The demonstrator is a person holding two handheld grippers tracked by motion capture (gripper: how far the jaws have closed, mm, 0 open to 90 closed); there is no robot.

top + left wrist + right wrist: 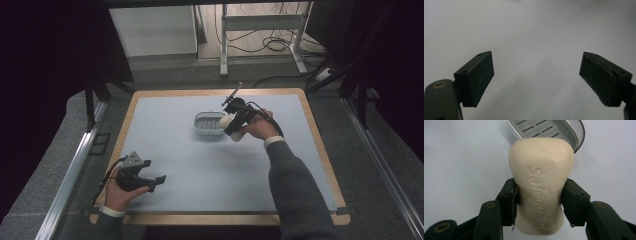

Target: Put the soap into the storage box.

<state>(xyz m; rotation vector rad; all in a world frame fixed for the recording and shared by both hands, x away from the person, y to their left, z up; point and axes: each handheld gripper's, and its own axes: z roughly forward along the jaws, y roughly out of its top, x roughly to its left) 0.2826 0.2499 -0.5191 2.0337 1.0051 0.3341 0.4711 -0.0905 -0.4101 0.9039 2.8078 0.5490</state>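
Broadly, one wooden-edged table [315, 150] takes up most of the high view, and one pale blue-grey mat [200, 165] covers nearly all of its top, leaving a thin strip of wood showing on every side. On that mat stand just two loose things and two grippers. One soap dish [207, 125], white with a grey slotted insert, sits a little behind the middle of the mat, well away from all four edges; the right gripper view shows its rim and slots just beyond the bar. One bar of cream soap [541, 185], with raised lettering on its face, is clamped at its waist between the pads of the right gripper [234, 124], which hangs at the dish's right rim in the high view, so the soap is held at the dish's edge, above the mat rather than lying in the dish. The left gripper [150, 182] rests near the mat's front left corner, far from the dish, its jaws spread wide with nothing between them, as the left gripper view shows over bare mat. Wide open mat lies between the two grippers, along the whole front, and to the left of the dish.
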